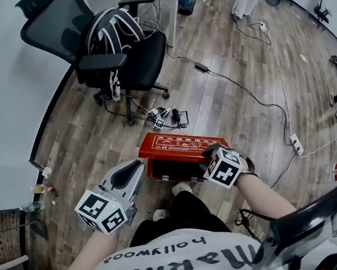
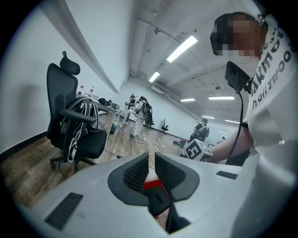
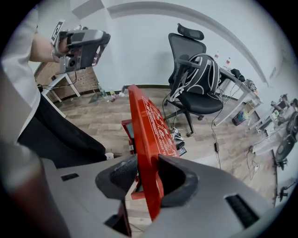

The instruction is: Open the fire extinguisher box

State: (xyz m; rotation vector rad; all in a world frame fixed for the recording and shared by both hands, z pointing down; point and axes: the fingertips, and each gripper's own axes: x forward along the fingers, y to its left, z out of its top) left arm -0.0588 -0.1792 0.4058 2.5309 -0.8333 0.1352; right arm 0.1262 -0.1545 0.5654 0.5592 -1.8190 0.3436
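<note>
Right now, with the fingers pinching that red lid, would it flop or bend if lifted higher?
Probably stiff: the red lid runs straight and flat out of the right gripper, no sag. It likely swings like a door, since its far edge sits at the box. Its thin, smooth edge might slip.

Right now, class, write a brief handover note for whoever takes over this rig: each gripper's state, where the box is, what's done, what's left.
Right gripper: shut on the front edge of the red lid.
Left gripper: jaws slightly apart, empty.
Fire extinguisher box: on the floor in front of the person's feet.
Done: lid gripped and lifted partway.
Left: probably swing the lid fully open.
</note>
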